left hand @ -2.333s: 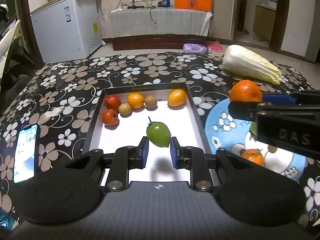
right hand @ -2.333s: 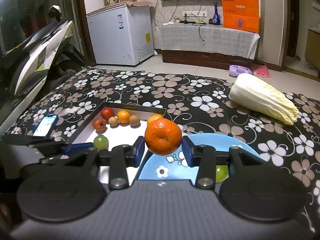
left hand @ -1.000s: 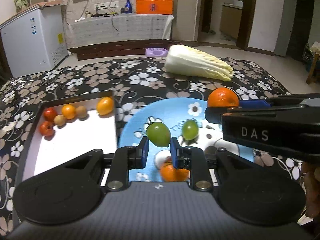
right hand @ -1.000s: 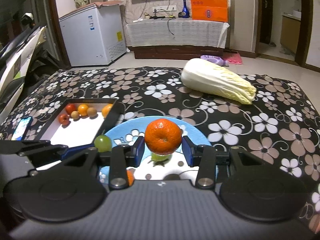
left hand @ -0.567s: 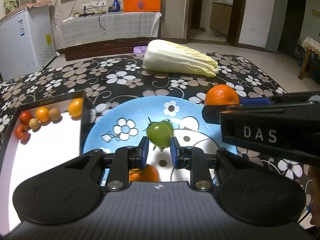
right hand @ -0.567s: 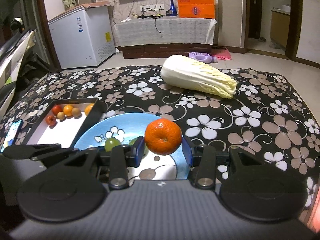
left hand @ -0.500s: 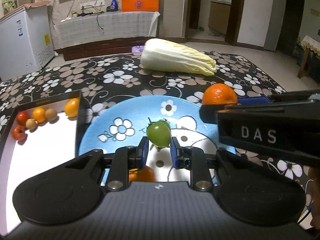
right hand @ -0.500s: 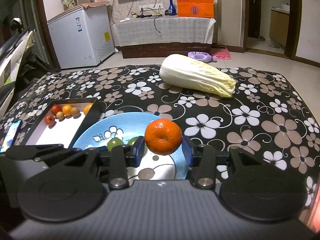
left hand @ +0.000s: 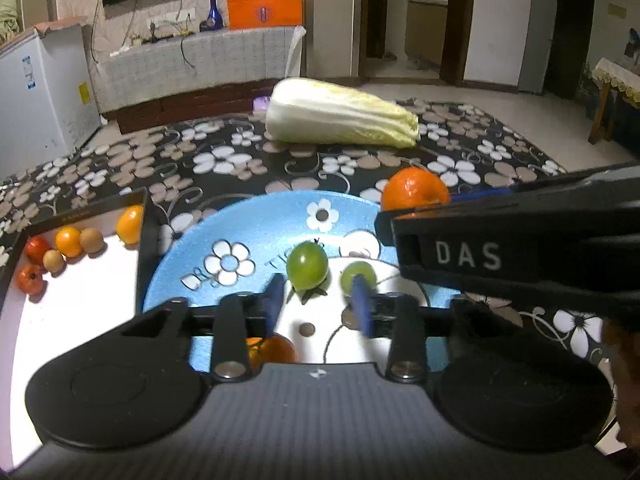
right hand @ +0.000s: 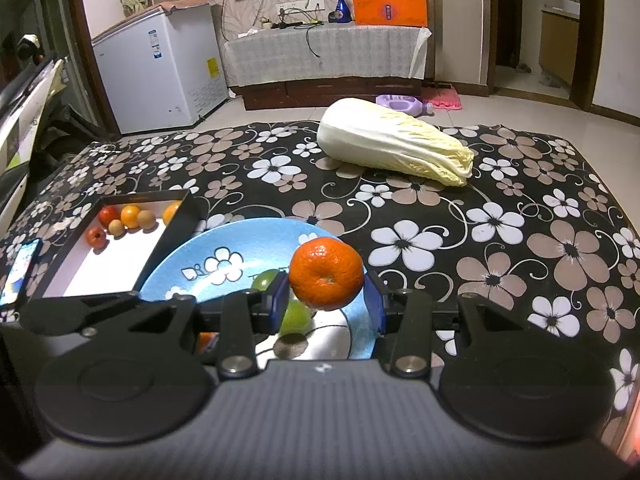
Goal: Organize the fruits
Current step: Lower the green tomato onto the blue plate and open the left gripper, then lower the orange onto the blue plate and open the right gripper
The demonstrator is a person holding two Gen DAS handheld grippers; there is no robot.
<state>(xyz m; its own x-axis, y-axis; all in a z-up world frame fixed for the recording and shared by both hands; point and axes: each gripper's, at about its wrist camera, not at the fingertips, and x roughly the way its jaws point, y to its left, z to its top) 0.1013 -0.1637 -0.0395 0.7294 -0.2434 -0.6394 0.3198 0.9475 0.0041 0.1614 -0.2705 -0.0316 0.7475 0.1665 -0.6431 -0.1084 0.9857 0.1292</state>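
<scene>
In the left wrist view a green tomato point(left hand: 307, 267) lies on the blue flowered plate point(left hand: 256, 220). My left gripper point(left hand: 318, 300) is just behind it, its jaws opening, and neither pad touches the fruit. A second green fruit point(left hand: 358, 276) sits beside it, and an orange fruit point(left hand: 272, 350) shows under the gripper. My right gripper point(right hand: 326, 296) is shut on an orange mandarin point(right hand: 326, 274) and holds it above the plate's point(right hand: 240, 236) right side, over the green fruits point(right hand: 296, 316).
A black-rimmed white box point(left hand: 80, 304) with several small red, orange and tan fruits stands left of the plate. A napa cabbage point(right hand: 396, 140) lies at the back of the flowered cloth. A phone point(right hand: 20, 272) lies left of the box.
The left gripper carried the green tomato from over the box to the plate, then its jaws parted and the tomato came to rest there. The right gripper still holds the mandarin.
</scene>
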